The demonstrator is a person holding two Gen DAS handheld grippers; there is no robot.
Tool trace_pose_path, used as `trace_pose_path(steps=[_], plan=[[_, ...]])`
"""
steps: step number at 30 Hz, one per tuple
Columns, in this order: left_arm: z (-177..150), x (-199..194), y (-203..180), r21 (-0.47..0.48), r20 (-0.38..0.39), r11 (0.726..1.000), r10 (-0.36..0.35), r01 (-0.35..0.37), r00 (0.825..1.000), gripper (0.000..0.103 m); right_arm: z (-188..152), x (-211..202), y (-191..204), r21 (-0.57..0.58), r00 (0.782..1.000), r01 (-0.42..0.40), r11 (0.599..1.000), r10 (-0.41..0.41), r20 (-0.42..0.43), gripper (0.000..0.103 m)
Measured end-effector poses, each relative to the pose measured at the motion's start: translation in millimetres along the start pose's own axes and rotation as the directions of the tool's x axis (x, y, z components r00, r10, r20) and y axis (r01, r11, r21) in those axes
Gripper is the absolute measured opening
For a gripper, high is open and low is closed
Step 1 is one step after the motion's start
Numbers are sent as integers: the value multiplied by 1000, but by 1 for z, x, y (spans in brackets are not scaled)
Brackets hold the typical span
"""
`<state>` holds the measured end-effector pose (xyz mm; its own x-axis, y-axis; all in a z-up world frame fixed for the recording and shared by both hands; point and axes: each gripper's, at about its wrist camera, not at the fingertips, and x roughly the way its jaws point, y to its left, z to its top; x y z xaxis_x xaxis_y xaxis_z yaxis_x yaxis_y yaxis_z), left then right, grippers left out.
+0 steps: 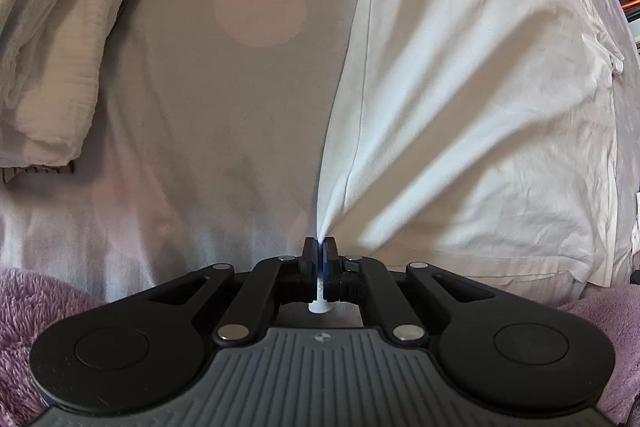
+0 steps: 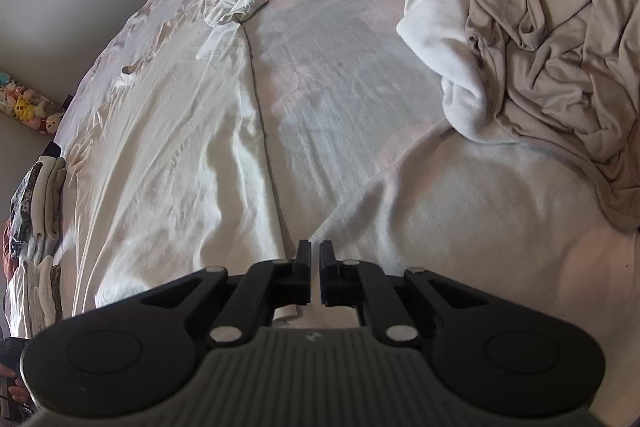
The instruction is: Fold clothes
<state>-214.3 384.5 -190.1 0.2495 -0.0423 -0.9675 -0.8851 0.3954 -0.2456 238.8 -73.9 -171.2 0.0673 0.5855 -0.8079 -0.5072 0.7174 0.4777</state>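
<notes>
On the bed point(image 2: 352, 99), the left tool point(image 1: 319, 241) is clamping a white shirt point(image 1: 460, 107) corner. The right tool point(image 2: 315, 247), jaws nearly together, is gripping nothing. It should be pinching the shirt's edge just left of its tips, keeping tension even.

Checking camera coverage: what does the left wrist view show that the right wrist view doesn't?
Left wrist only: the left tongs shut on a corner of the white garment, pulling creases toward the pinch; a folded white ribbed cloth at upper left; purple fleece at the bottom edge.

Right wrist only: the right tongs, slightly apart, nothing between them; a crumpled beige garment on white fleece; plush toys by the wall.

Both: the white garment spread on the pale spotted bedsheet.
</notes>
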Motion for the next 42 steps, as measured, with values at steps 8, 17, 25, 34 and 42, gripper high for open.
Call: trace_pose_path(steps=[8, 17, 25, 34, 42], plan=[[7, 4, 7, -49, -5, 998, -41, 41, 999, 0, -10, 39, -8, 83, 987, -129, 988, 136, -88, 25], [9, -14, 16, -57, -1, 983, -176, 175, 984, 0, -6, 34, -11, 189, 966, -250, 950, 257, -14, 2], [16, -9, 11, 56, -114, 993, -96, 103, 989, 0, 7, 8, -12, 131, 994, -104, 986, 107, -15, 2], [25, 26, -7, 84, -256, 996, 55, -35, 965, 3, 0, 43, -1, 45, 993, 40, 998, -34, -115, 4], [19, -7, -25, 91, -120, 991, -84, 95, 989, 25, -5, 15, 3, 12, 996, 56, 998, -55, -77, 13]])
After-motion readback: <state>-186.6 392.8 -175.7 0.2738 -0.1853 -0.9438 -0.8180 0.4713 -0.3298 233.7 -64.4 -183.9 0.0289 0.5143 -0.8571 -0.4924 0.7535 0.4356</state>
